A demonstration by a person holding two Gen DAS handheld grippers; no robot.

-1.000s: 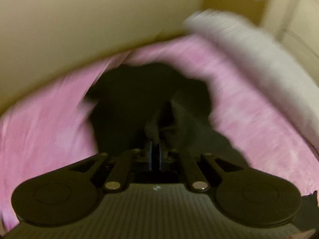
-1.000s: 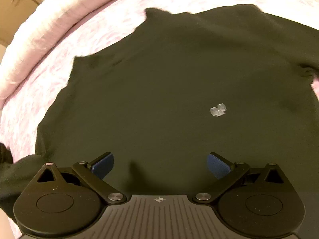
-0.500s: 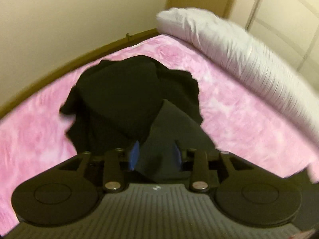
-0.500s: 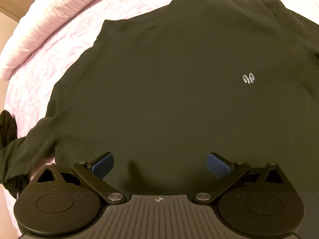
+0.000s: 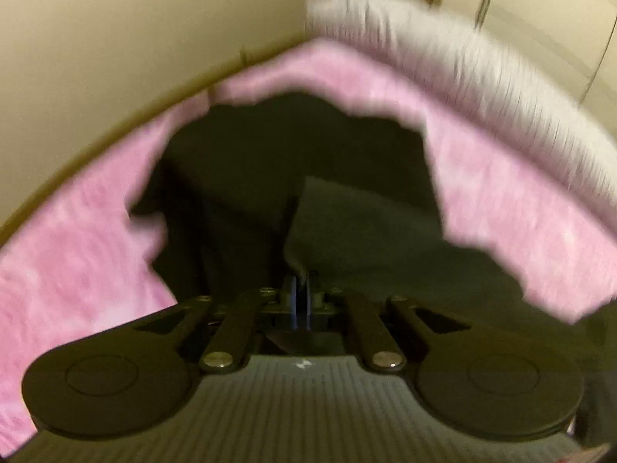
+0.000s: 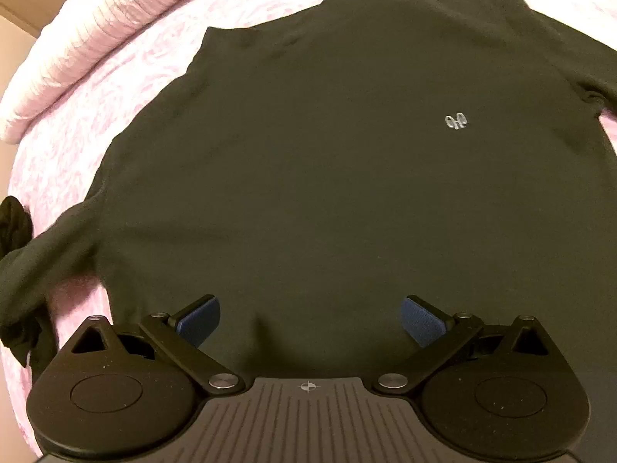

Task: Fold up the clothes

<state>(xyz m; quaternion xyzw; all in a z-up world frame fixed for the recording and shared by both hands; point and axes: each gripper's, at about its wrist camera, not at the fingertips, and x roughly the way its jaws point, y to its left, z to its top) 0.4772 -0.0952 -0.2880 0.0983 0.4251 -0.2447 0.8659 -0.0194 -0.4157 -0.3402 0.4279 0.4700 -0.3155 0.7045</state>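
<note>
While the shirt (image 6: 327,162) lies spread flat over the pink bed (image 6: 127,88), front up, its small silver logo (image 6: 456,122) sits toward two o'clock in the right wrist view. The right hand-held gripper (image 6: 310,322) hangs just over the cloth near the lower middle of the garment, its blue pads (image 6: 198,324) spread wide and holding nothing. One sleeve (image 6: 46,254) trails off toward eight o'clock, bunched at the bed's edge, and the other runs out of sight at about two o'clock. A pale quilted cover (image 6: 77,50) is rolled along the bed at ten o'clock. From the left wrist view, which is badly blurred, the left hand-held gripper (image 5: 302,301) is clamped tight on a fold of the dark fabric (image 5: 347,227), the pads pressed together with cloth rising from between them toward twelve o'clock. More of the shirt lies crumpled beyond it, at eleven to one o'clock, ringed by the pink sheet. The white cover (image 5: 462,77) curves from one to three o'clock, and a cream wall (image 5: 135,38) fills the ten o'clock corner, meeting the bed along a wooden frame edge (image 5: 115,135). Pale panelled doors (image 5: 547,19) stand behind the cover at one o'clock.
</note>
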